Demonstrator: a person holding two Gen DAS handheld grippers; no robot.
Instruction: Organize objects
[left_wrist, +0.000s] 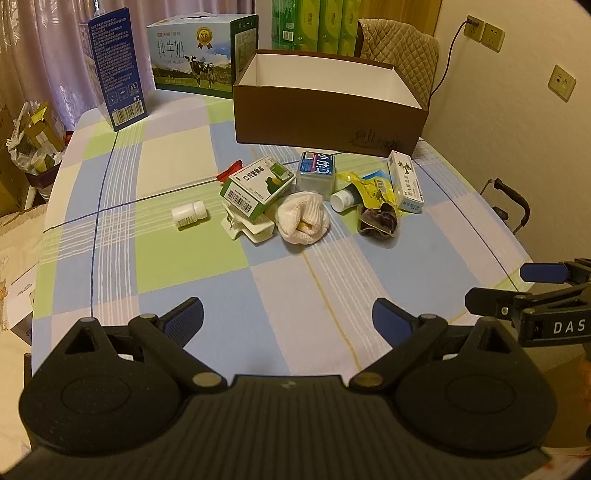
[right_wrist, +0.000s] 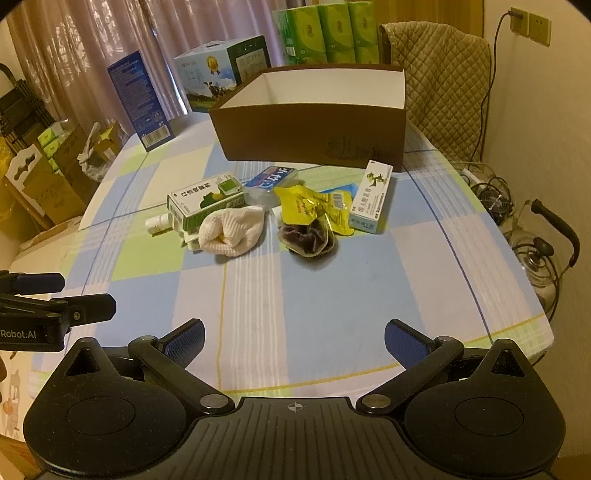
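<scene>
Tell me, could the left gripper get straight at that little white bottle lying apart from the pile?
Probably yes: the white bottle lies alone on bare tablecloth, and the left gripper has open jaws and nothing between.

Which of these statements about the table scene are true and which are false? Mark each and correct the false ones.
1. The brown box holds several items. False: what shows of its inside is bare.
2. The left gripper is open. True.
3. The white bottle stands upright. False: it lies on its side.
4. The rolled sock lies outside the brown box. True.
5. The right gripper grips the yellow packet. False: it holds nothing.
</scene>
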